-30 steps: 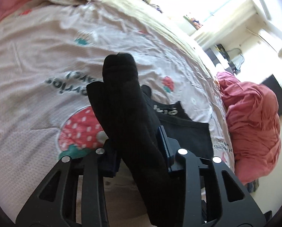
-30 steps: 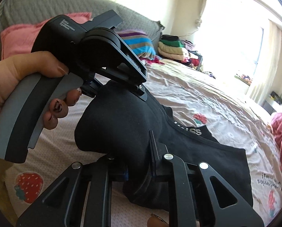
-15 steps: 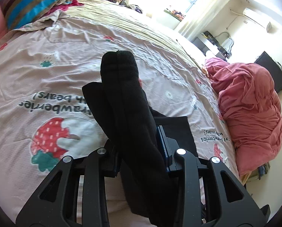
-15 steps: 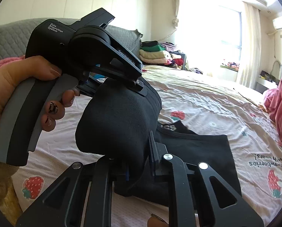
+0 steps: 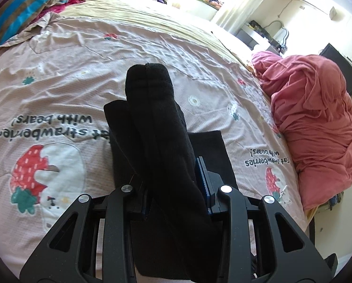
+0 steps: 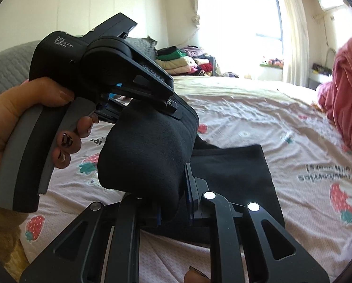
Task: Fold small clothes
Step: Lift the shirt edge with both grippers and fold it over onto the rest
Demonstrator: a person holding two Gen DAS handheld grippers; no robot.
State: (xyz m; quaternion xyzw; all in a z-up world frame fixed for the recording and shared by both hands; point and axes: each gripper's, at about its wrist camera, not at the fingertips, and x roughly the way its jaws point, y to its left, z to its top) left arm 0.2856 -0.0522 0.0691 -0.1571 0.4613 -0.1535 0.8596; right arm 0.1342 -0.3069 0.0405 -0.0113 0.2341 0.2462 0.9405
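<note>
A pair of black socks [image 5: 157,127] is held up above the bed between both grippers. My left gripper [image 5: 176,186] is shut on one end of the socks, which stick up and away from it. My right gripper [image 6: 173,200] is shut on the other end [image 6: 147,155]. The left gripper's body and the hand around it [image 6: 65,108] fill the left of the right wrist view. A flat black garment [image 6: 237,172] lies on the bed sheet below; it also shows in the left wrist view [image 5: 213,151].
The bed has a pink strawberry-print sheet [image 5: 81,89]. A red bundled blanket [image 5: 315,127] lies at its right edge. A striped pillow [image 5: 22,9] and a pile of folded clothes [image 6: 183,61] lie at the far end. A grey sofa back [image 6: 8,68] is at the left.
Both grippers have lifted and turned with the socks held between them. The views have swung toward the window and the red blanket. Both grips are unchanged.
</note>
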